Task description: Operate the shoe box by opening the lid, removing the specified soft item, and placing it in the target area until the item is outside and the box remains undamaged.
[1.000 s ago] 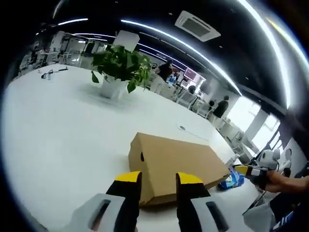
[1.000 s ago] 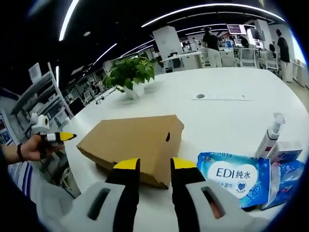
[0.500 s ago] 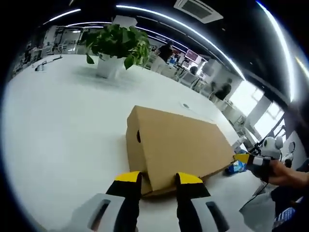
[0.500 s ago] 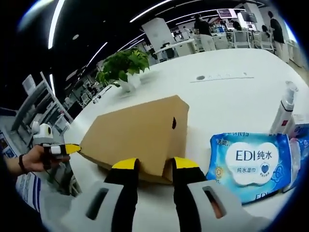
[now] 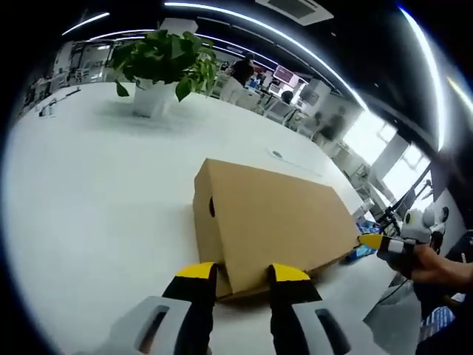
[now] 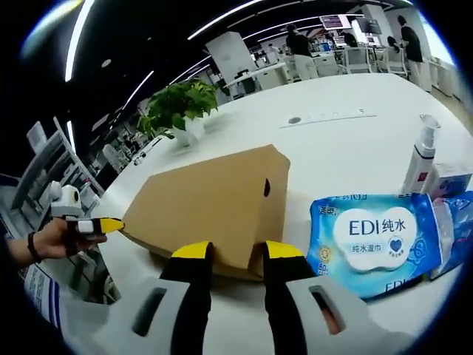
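Though shut, shoe box (image 5: 273,222) before hand-held gripper (image 5: 242,271).

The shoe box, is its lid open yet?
No, the shoe box lid lies flat and shut, with the right gripper at its near edge.

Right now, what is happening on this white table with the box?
A person holds a yellow-tipped gripper in each hand at opposite corners of a closed brown cardboard shoe box on the white table. The left gripper and the right gripper are open at the lid's edge. The lid is still on. A blue wet-wipes pack lies beside the box.
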Demonstrator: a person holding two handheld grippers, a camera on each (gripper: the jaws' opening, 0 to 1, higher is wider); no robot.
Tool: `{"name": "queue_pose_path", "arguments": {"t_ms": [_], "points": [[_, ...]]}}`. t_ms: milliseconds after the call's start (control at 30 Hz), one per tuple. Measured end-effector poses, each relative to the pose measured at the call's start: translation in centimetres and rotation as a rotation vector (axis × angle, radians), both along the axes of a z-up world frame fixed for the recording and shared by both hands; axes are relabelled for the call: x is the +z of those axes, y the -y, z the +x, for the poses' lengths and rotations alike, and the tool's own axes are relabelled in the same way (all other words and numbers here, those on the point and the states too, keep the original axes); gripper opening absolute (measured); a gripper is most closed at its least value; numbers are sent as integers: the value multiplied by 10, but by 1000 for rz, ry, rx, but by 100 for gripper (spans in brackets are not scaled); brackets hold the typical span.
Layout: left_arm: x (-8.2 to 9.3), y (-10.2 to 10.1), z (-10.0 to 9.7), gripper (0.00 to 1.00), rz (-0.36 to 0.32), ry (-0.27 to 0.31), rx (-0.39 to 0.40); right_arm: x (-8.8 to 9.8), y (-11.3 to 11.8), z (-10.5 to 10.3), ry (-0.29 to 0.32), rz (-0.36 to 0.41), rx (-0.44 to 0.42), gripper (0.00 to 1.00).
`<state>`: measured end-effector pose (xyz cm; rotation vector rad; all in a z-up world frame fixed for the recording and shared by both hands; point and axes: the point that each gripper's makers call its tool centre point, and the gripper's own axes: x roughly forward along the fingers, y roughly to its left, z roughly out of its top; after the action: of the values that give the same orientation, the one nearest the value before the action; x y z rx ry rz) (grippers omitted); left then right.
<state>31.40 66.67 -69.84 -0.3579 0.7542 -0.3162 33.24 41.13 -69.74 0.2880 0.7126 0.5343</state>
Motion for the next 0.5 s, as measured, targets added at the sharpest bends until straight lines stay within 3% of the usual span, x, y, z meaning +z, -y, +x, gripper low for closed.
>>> {"name": "queue_pose_path", "arguments": {"t_ms": [233,500], "points": [[-1,11,11,28,10,0,-39,0,13,-1,-6,3,-35,25],[-1,12,10,28,10,-1,-46,0,14,-1,-3,5,-38,25]]}}
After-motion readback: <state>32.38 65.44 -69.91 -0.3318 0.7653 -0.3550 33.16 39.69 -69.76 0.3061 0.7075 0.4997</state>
